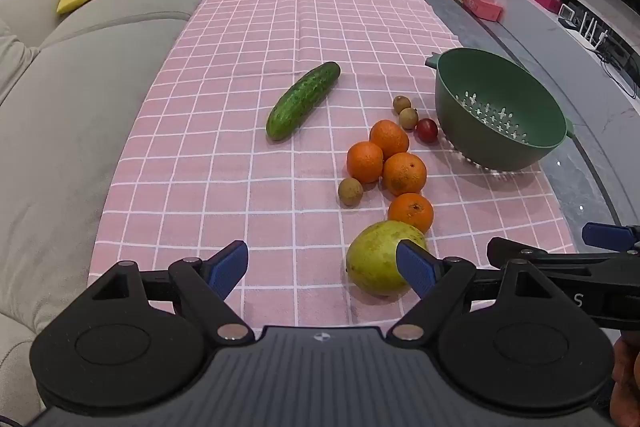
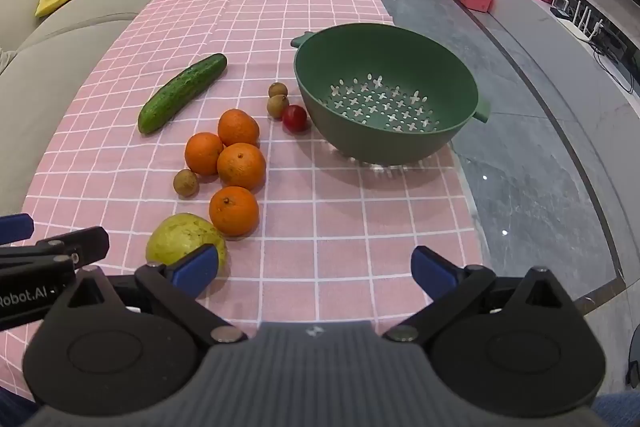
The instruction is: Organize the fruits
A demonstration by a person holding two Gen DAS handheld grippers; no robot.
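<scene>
Reading "Robot.AI", the left tool (image 2: 16, 231) and right tool (image 2: 316, 269) gape empty.

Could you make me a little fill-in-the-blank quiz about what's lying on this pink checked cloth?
1. The number of oranges on the cloth is ____.
2. The green colander holds ____ fruit so far.
3. The long green thing lying apart from the cluster, towards the sofa, is a ____.
4. The fruit lying nearest the grippers, just in front of the closest orange, is the yellow-green ____.

Missing words: four; no; cucumber; guava
</scene>
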